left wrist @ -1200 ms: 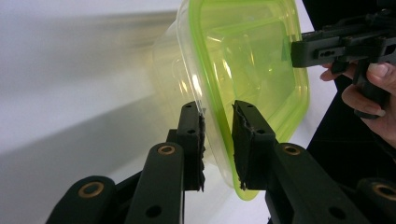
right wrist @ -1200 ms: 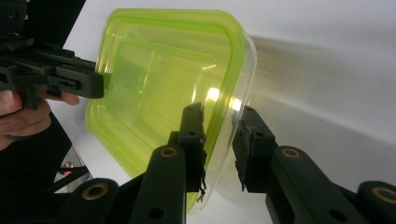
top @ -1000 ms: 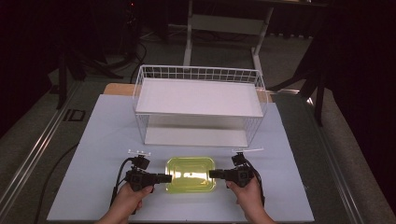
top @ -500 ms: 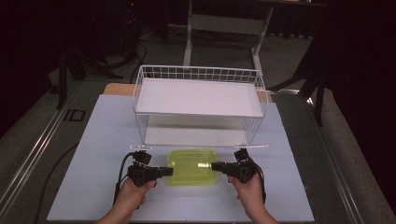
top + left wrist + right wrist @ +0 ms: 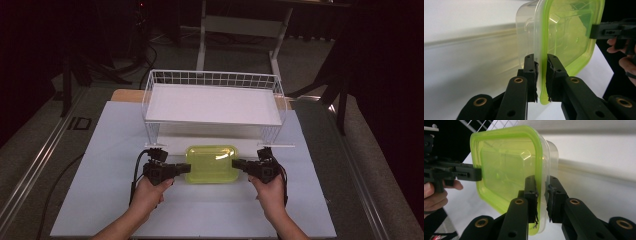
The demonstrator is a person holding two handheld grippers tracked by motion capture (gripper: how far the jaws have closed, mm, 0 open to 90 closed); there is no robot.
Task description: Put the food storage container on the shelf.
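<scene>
You had the left tool (image 5: 184,168) and right tool (image 5: 237,164) each pinching an opposite rim of the green-lidded container (image 5: 212,164), just before the wire rack (image 5: 212,102).

Your forearms (image 5: 125,222) cut off at near edge of high view. Container (image 5: 564,37) top clipped in left gripper view — contents unclear through lid. Wire basket (image 5: 486,123) barely visible, cropped — right gripper view.

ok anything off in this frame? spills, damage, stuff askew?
Nothing stands out. The left gripper and right gripper each clamp an opposite edge of the green-lidded container, lid seated, level. The white wire rack stands square behind it.
</scene>
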